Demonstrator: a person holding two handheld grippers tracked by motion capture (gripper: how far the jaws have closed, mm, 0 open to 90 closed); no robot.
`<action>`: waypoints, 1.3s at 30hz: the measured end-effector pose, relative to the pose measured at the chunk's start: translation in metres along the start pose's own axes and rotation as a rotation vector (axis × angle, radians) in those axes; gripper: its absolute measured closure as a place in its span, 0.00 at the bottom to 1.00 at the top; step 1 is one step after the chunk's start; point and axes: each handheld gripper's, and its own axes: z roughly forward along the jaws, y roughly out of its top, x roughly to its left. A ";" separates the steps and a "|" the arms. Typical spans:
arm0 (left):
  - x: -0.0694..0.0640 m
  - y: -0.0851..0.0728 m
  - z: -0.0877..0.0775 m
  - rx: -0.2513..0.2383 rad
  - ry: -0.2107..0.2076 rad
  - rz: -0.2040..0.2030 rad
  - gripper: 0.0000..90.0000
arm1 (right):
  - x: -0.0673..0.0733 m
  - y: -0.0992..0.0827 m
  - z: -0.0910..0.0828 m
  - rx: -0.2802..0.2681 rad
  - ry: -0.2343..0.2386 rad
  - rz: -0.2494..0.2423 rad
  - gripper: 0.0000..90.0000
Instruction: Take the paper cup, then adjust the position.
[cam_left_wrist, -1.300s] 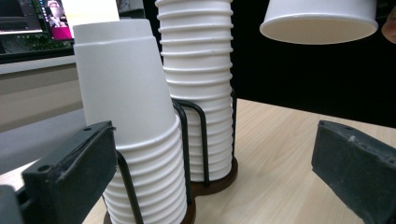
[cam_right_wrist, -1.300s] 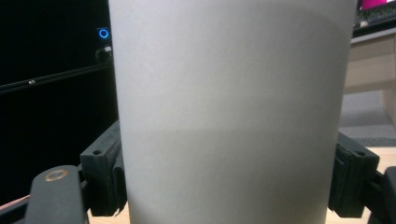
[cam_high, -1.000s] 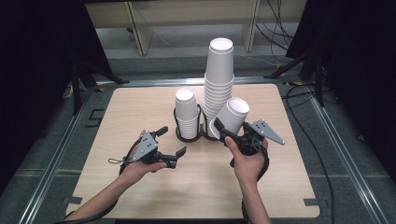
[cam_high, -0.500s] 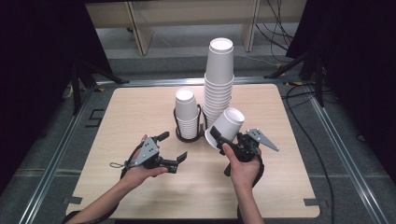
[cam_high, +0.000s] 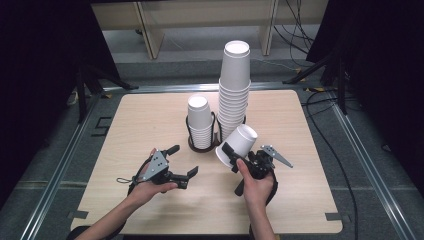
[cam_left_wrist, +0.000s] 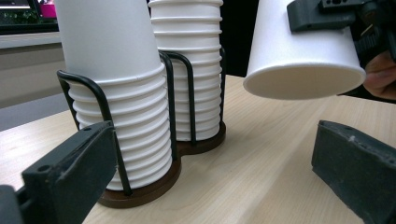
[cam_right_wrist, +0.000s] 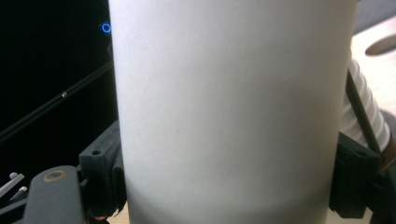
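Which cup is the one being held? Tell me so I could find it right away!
Look at the wooden table and find the black wire holder with two stacks of white cups in the middle. Just in front of the tall stack, the right gripper holds one loose cup. It is the only cup tipped sideways, not stacked.

No text, label, brand, number or sign can be read anywhere. The white paper cups in the black wire holder are plain and unprinted, as is the single cup clamped in the right gripper. The wooden table bears no markings. A small blue ring of light glows in the dark background of the right gripper view, with no lettering to make out.
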 end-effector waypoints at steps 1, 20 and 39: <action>0.000 -0.001 0.001 -0.018 -0.003 -0.006 0.00 | 0.000 -0.001 0.000 0.001 0.002 0.012 0.21; -0.004 -0.007 -0.006 0.003 0.009 -0.004 0.00 | -0.009 -0.007 -0.003 -0.020 0.030 0.091 0.21; -0.026 0.000 0.017 -0.005 -0.072 0.007 0.00 | -0.011 -0.018 -0.004 -0.032 0.024 0.203 0.21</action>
